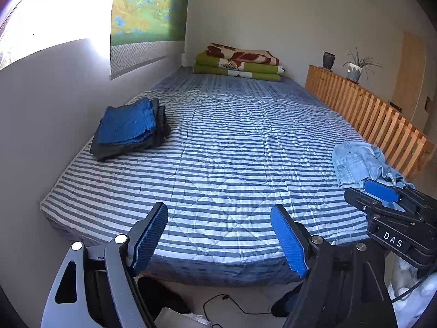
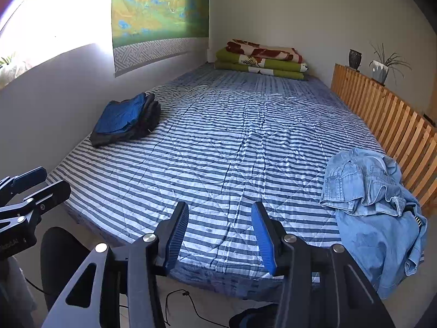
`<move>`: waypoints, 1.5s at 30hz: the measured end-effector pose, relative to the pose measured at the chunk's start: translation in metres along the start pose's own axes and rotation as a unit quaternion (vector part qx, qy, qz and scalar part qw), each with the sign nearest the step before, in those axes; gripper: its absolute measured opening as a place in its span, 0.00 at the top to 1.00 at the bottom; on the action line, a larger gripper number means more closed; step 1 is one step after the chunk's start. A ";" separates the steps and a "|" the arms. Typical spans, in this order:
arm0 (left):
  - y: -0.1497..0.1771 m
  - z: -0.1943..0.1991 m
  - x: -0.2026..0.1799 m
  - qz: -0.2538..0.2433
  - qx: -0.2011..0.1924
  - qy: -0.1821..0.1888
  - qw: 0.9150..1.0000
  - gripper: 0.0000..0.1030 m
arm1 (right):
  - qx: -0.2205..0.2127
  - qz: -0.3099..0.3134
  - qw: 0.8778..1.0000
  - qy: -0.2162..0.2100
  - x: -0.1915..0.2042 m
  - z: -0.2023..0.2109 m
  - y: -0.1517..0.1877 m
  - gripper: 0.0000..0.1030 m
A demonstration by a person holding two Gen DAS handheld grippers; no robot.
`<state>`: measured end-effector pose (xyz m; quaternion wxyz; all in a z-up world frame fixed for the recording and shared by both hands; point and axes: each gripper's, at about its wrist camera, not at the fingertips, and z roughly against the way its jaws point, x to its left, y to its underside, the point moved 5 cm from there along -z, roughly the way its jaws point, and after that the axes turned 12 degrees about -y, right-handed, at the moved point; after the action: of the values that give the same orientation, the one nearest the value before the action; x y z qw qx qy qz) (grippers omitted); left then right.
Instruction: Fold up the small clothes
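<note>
A crumpled light-blue denim garment (image 2: 374,205) lies at the bed's right front corner, partly hanging over the edge; it also shows in the left wrist view as the denim garment (image 1: 357,164). A folded stack of blue and dark clothes (image 1: 131,128) rests by the left wall, seen again as the folded stack (image 2: 125,120). My left gripper (image 1: 221,237) hovers open over the bed's front edge, holding nothing. My right gripper (image 2: 220,235) is also open and empty, left of the denim. Each gripper shows at the edge of the other's view.
The striped quilted bed (image 1: 232,142) fills the room between the left wall and a wooden slatted rail (image 2: 387,120). Folded blankets (image 1: 240,63) lie at the far end. A vase (image 1: 327,60) and potted plant (image 1: 355,68) stand on the rail. A cable (image 1: 226,300) lies on the floor.
</note>
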<state>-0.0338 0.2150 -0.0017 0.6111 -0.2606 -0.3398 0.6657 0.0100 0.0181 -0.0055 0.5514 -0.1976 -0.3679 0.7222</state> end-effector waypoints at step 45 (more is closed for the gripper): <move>-0.002 -0.069 0.002 0.011 0.042 -0.009 0.999 0.21 | 0.042 -0.008 0.999 0.020 -0.010 -0.057 0.004 0.57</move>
<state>0.0193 0.2266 -0.0435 0.6114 -0.2328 -0.3140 0.6881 0.0504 0.0263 -0.0468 0.5726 -0.1855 -0.3276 0.7282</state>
